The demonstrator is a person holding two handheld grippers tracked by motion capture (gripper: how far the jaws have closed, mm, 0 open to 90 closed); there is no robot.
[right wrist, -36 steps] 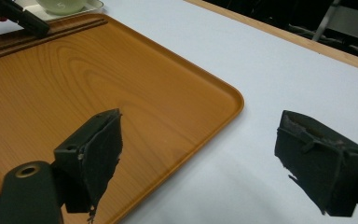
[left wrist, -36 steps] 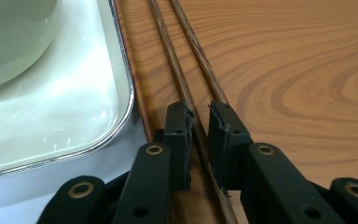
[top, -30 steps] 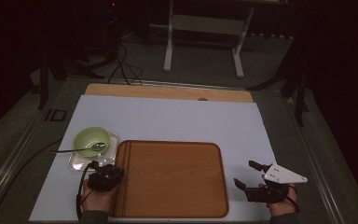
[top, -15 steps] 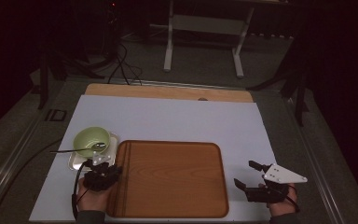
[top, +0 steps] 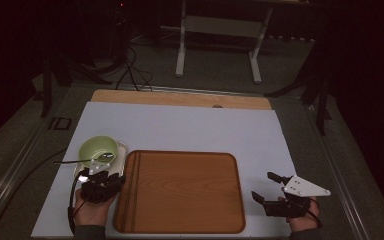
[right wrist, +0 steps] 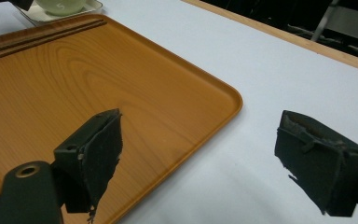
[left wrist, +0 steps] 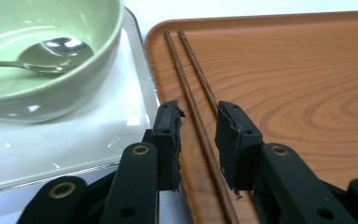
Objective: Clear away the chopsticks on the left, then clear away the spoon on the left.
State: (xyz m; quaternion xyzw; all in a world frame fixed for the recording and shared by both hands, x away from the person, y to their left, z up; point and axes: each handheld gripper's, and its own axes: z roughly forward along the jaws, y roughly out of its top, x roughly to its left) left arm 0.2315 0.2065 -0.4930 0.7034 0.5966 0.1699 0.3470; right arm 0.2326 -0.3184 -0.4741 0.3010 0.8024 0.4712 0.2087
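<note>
dark floor with cables and a pale metal stand (top: 219, 35) surrounds the desk (top: 190, 125), whose top is covered by a white sheet with a strip of bare wood at the far edge. on the sheet lies a wooden tray (top: 180, 192); two chopsticks (left wrist: 200, 107) lie side by side along its left edge, faint in the high view and cut off by the frame bottom in the left gripper view. just left of the tray a green bowl (top: 99, 149) sits on a white plate (left wrist: 74, 140), with a spoon (left wrist: 46, 53) resting inside it, handle pointing left; the plate's near part is hidden under the left tongs in the high view. left tongs (left wrist: 198, 137) are held low over the tray's left rim, jaws partly apart on either side of the chopsticks and not closed on them; the left hand (top: 92, 212) enters from the bottom edge, cut off at the wrist. right tongs (top: 270, 189) hover over the sheet just right of the tray, jaws spread wide and holding nothing, one jaw over the tray's corner in the right gripper view. the right hand (top: 302, 220) is mostly hidden beneath its grey plate.
</note>
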